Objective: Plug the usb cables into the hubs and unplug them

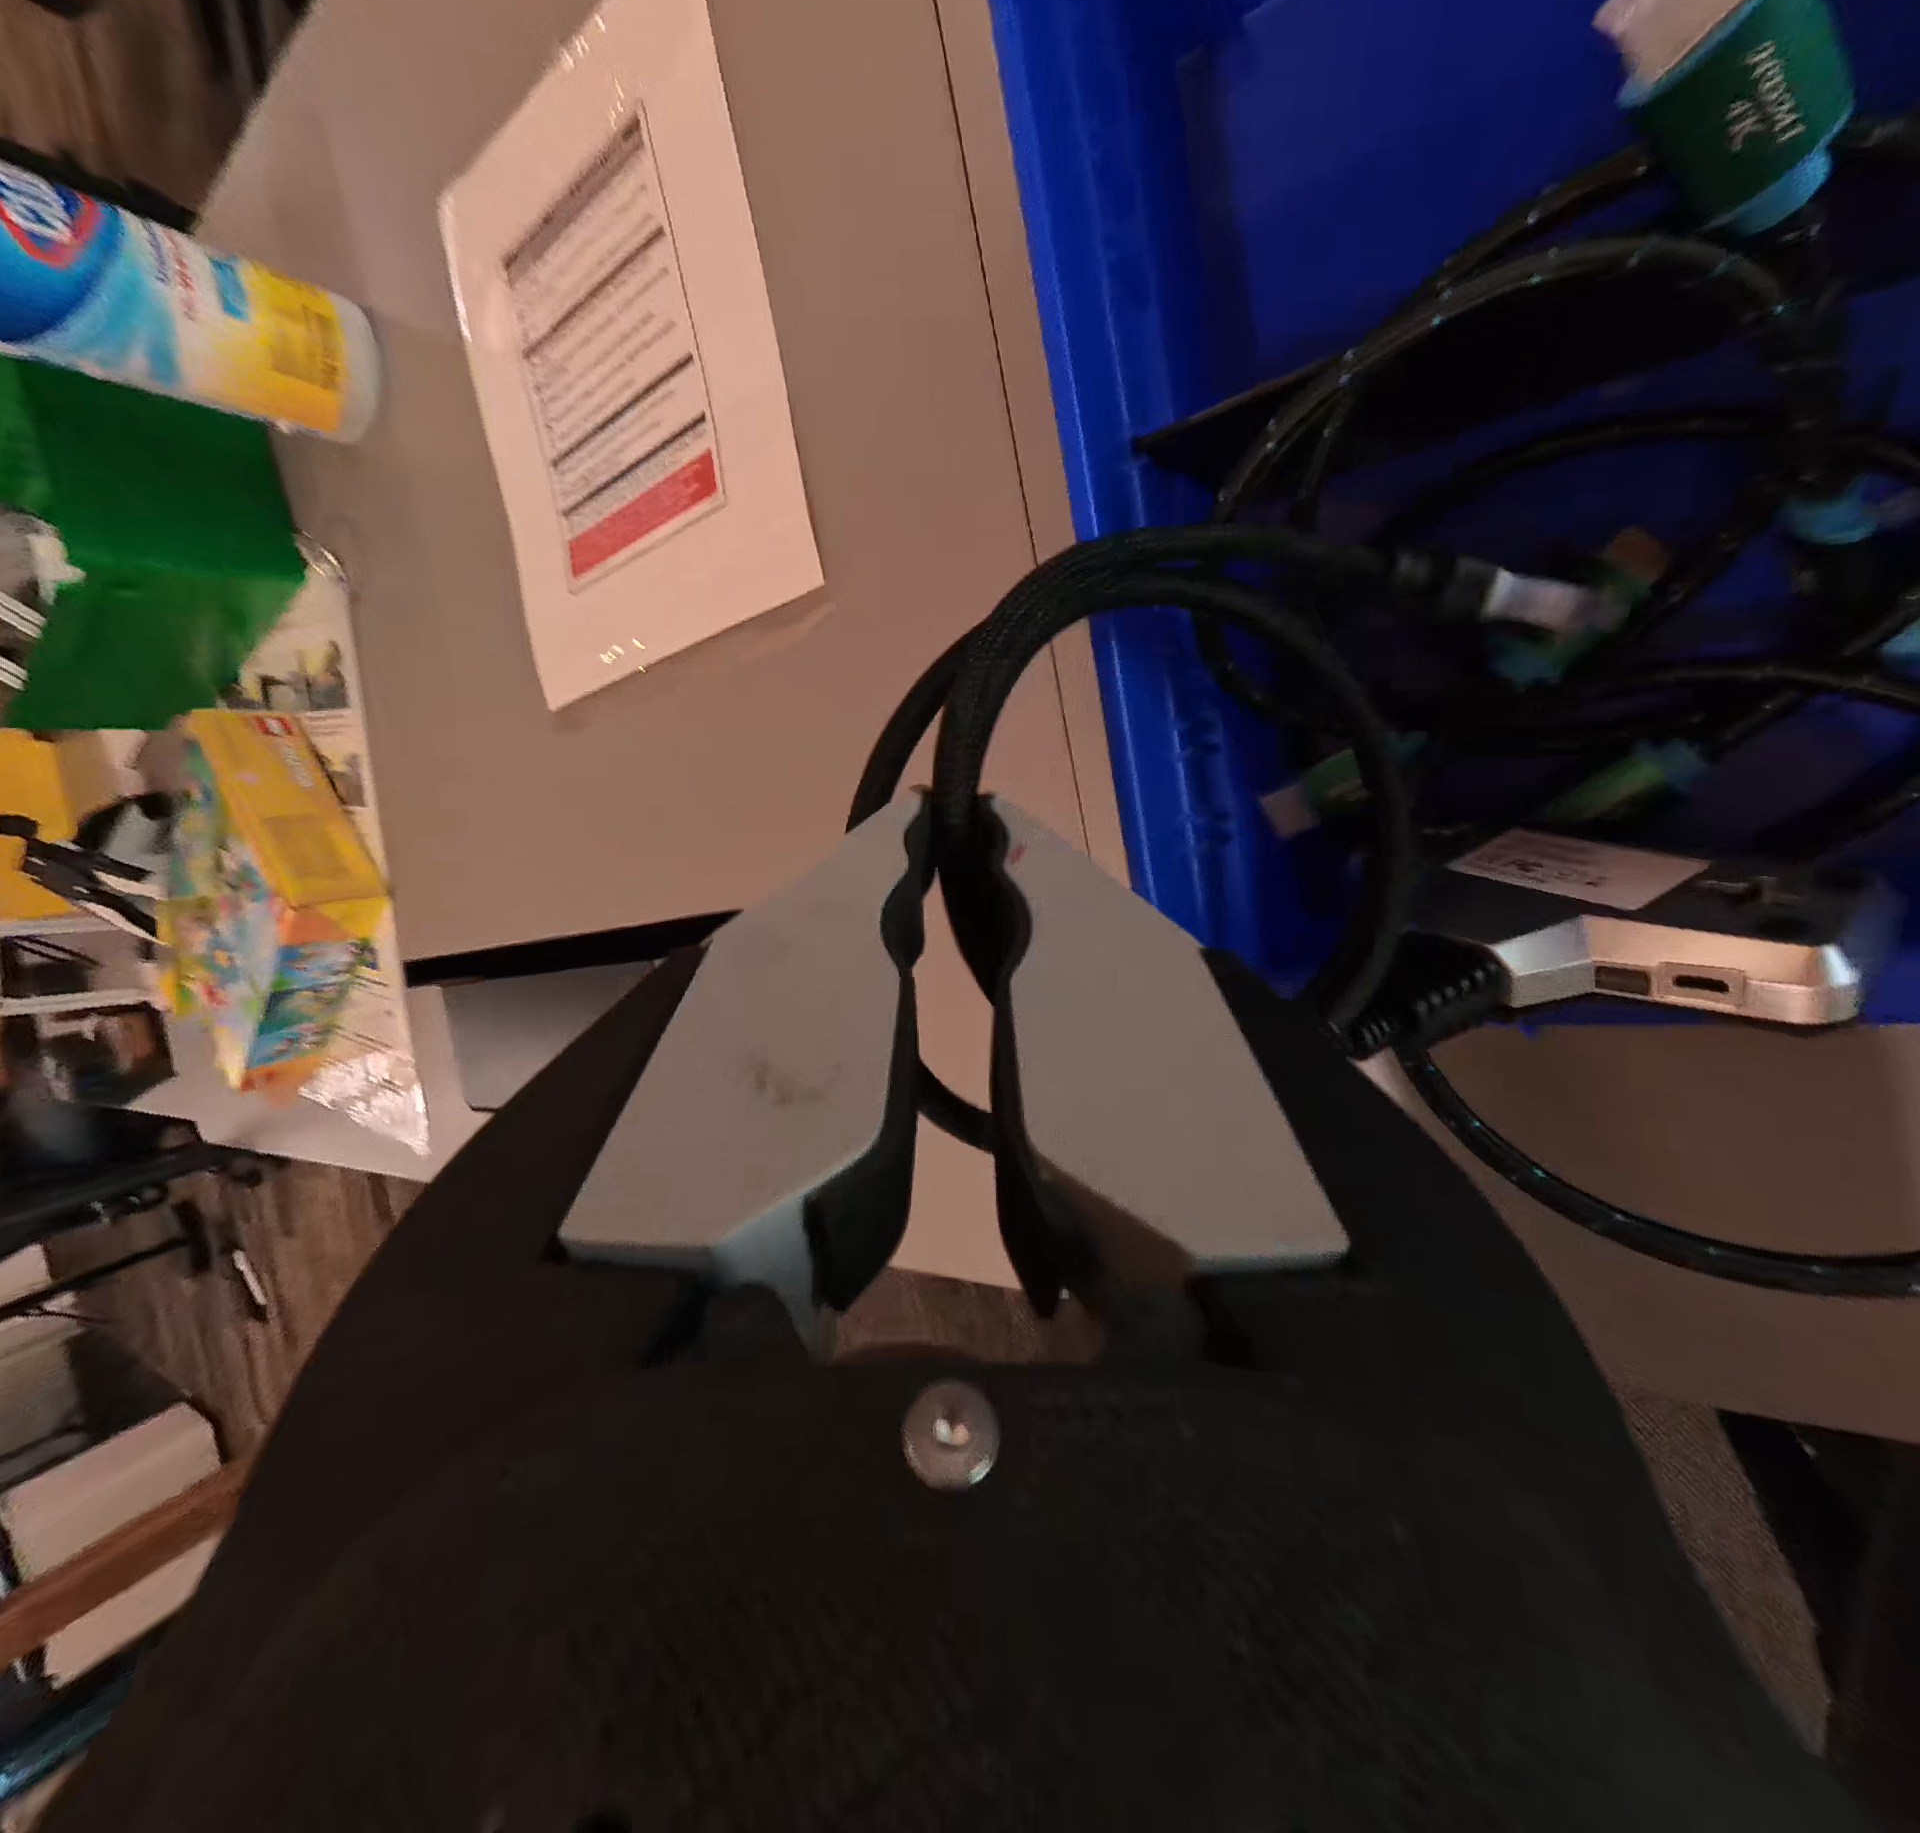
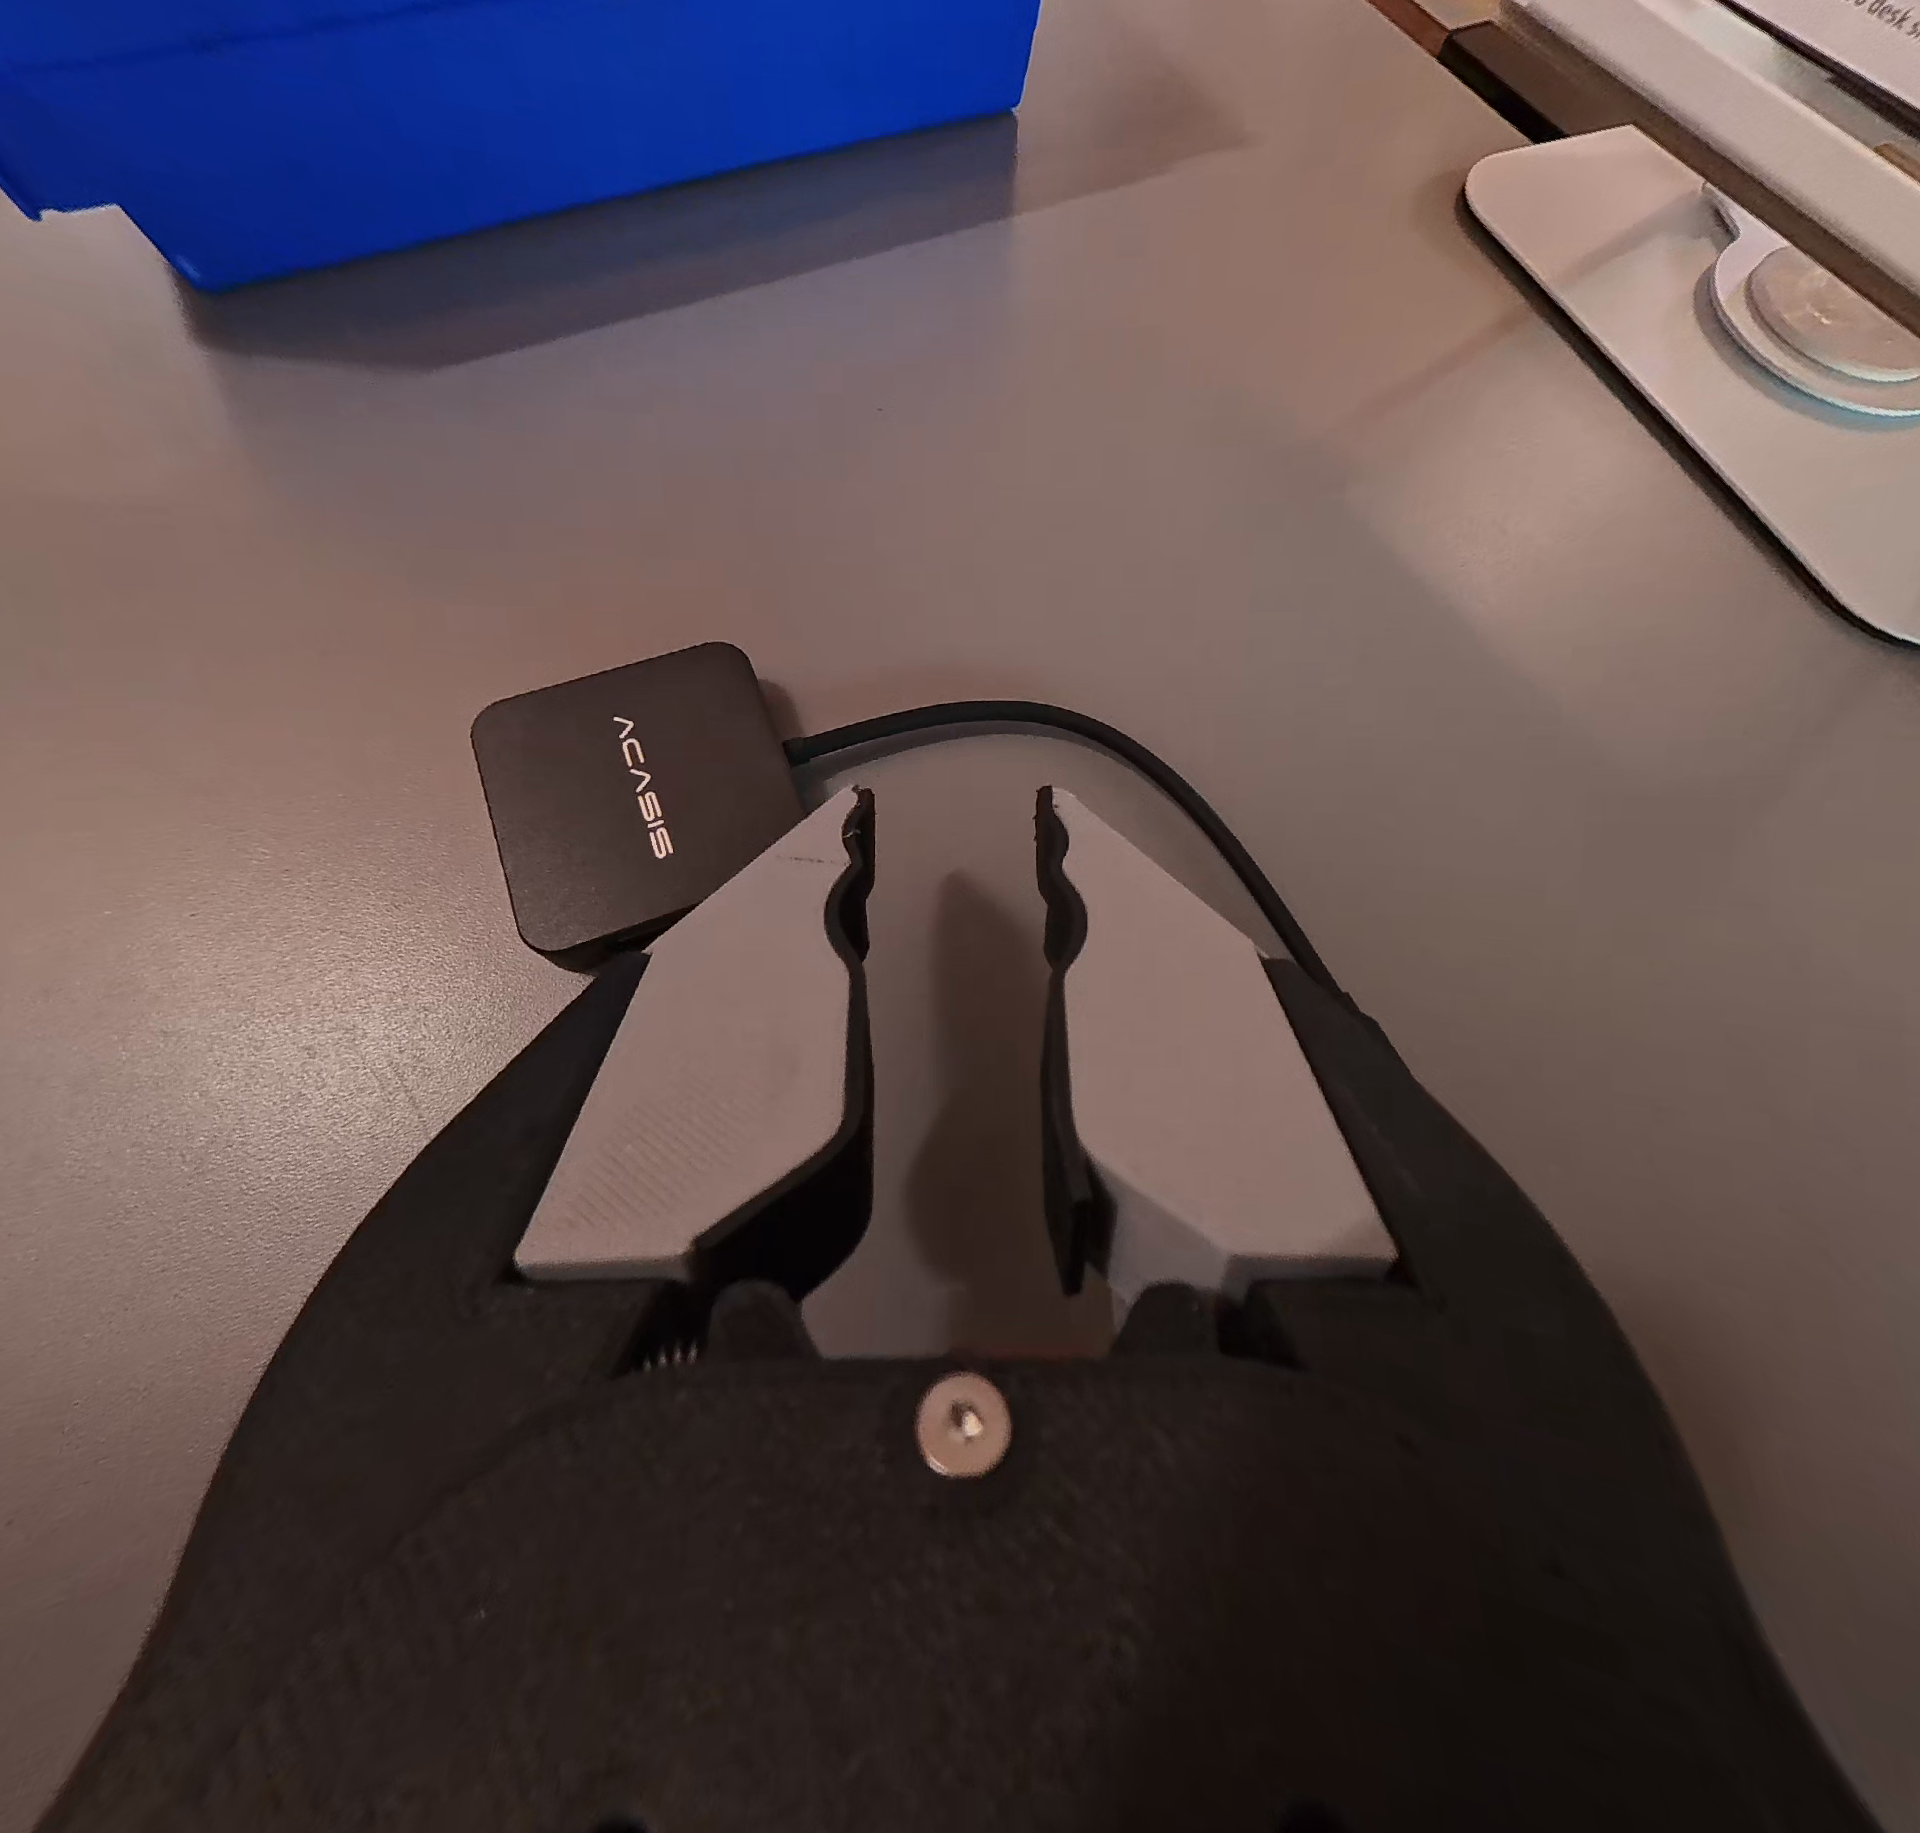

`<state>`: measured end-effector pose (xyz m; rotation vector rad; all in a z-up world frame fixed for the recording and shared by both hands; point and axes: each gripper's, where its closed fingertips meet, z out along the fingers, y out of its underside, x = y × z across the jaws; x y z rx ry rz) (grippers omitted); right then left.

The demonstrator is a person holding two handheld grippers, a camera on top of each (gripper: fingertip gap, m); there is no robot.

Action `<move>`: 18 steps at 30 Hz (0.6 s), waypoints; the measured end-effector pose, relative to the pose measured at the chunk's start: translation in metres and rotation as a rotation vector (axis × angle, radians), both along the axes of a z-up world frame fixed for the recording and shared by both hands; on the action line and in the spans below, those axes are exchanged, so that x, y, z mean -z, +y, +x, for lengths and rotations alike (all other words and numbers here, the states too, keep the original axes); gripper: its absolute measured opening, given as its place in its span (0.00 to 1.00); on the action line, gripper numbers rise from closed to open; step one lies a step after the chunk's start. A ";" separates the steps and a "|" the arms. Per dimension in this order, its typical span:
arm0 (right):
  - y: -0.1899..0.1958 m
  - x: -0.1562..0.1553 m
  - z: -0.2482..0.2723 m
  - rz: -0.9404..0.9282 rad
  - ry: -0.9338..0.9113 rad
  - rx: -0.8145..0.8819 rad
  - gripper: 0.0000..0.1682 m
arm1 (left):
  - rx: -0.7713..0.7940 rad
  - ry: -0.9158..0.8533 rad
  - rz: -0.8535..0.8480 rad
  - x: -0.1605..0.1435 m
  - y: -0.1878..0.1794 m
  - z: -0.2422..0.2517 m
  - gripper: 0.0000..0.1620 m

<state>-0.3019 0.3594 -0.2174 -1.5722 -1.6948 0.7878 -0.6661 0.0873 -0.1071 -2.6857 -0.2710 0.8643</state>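
Note:
My left gripper is shut on a black braided cable that loops up from the fingertips and runs right to a plug over the blue bin. A silver hub with ports hangs on the cable's other run at the right. My right gripper is open, with bare table between its pads. A black square adapter lies on the grey table just left of the left fingertip. Its thin black cable curves behind and to the right of the fingers.
The blue bin holds several black cables and a green-wrapped plug. A white sheet lies on the table, with a wipes canister, green box and yellow toy box at left. A white stand base sits at right. Across from one pair of fingers to the other is roughly 45 centimetres. Measured from the fingertips, the black square adapter is 6 centimetres or so from the right gripper and 45 centimetres from the left.

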 end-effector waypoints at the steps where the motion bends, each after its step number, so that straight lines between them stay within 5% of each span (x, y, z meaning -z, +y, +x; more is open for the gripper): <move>1: 0.000 0.000 0.000 -0.001 0.001 0.000 0.17 | 0.017 0.017 0.012 -0.005 0.003 0.002 0.02; 18: -0.002 -0.003 0.000 0.015 0.006 -0.004 0.17 | 0.201 0.227 0.287 -0.108 0.049 0.046 0.03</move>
